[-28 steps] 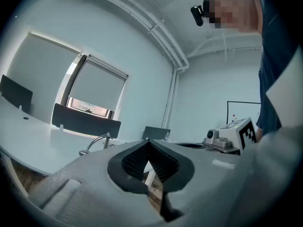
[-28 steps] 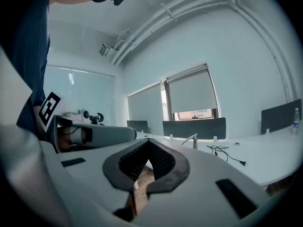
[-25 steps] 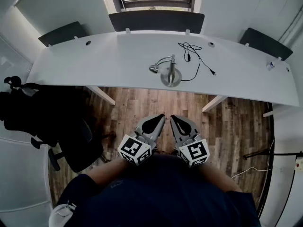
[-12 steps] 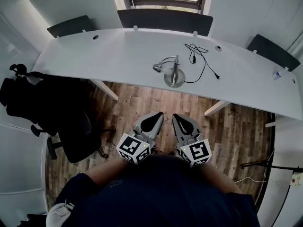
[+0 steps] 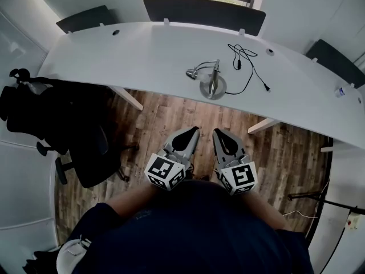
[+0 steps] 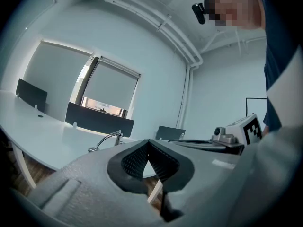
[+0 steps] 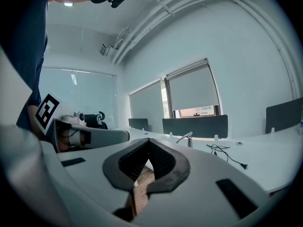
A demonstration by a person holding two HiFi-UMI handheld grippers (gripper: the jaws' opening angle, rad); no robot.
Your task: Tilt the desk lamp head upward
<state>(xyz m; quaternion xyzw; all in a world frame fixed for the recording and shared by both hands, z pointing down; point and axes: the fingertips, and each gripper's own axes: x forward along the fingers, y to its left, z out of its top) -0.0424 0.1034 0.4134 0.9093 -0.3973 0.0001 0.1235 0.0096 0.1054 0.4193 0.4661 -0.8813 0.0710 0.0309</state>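
Note:
A silver desk lamp [image 5: 209, 80] stands on the long white desk [image 5: 142, 56], on a round base, with its curved neck bending left and its small head [image 5: 191, 73] drooping toward the desktop. The lamp's black cord [image 5: 246, 67] trails off to the right. Both grippers are held close to the person's body, above the wooden floor and well short of the desk. My left gripper [image 5: 193, 131] is shut and holds nothing. My right gripper [image 5: 217, 132] is likewise shut and empty. The lamp [image 6: 106, 140] appears small and far off in the left gripper view, and the lamp [image 7: 185, 137] in the right gripper view.
A black office chair [image 5: 63, 130] with dark cloth over it stands on the floor at the left. Dark divider panels [image 5: 204, 9] line the desk's far edge. Desk legs [image 5: 128, 99] reach down in front. A small bottle [image 5: 341, 90] sits at the desk's far right.
The desk and lamp have slid lower and slightly right in the head view as the view shifts closer. Both grippers stay shut beside each other at the body.

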